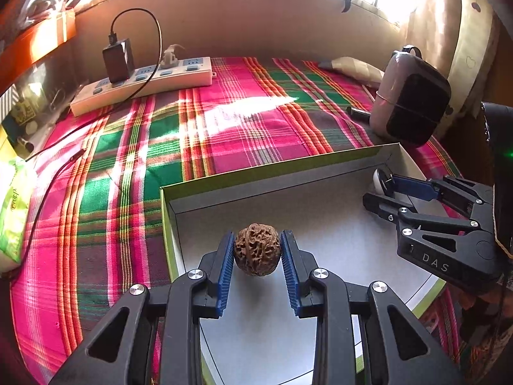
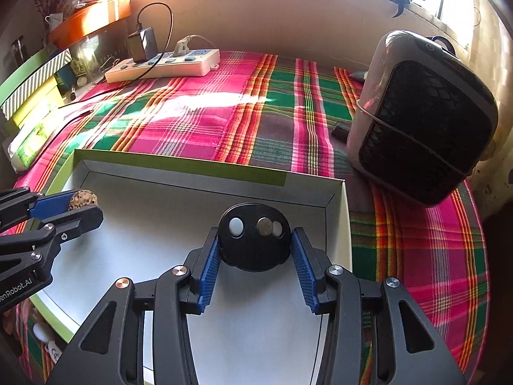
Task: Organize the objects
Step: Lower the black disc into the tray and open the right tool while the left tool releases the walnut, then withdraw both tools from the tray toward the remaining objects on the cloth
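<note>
My left gripper (image 1: pixel 257 247) is shut on a brown wrinkled walnut (image 1: pixel 257 249) and holds it over the white floor of a green-edged box lid (image 1: pixel 243 178). The walnut also shows in the right wrist view (image 2: pixel 84 199), in the left part of the box (image 2: pixel 179 164). My right gripper (image 2: pixel 255 240) is shut on a black round device (image 2: pixel 255 237) with small round buttons, over the right part of the box. In the left wrist view the right gripper (image 1: pixel 377 188) sits near the box's far right corner, with the device seen edge-on as a thin white and black sliver (image 1: pixel 379 181).
The box lies on a pink and green plaid cloth (image 1: pixel 224 122). A white power strip (image 1: pixel 144 85) with a black charger stands at the back left. A grey and black heater (image 2: pixel 423 115) stands at the right. A green tissue pack (image 1: pixel 12 211) lies at the left.
</note>
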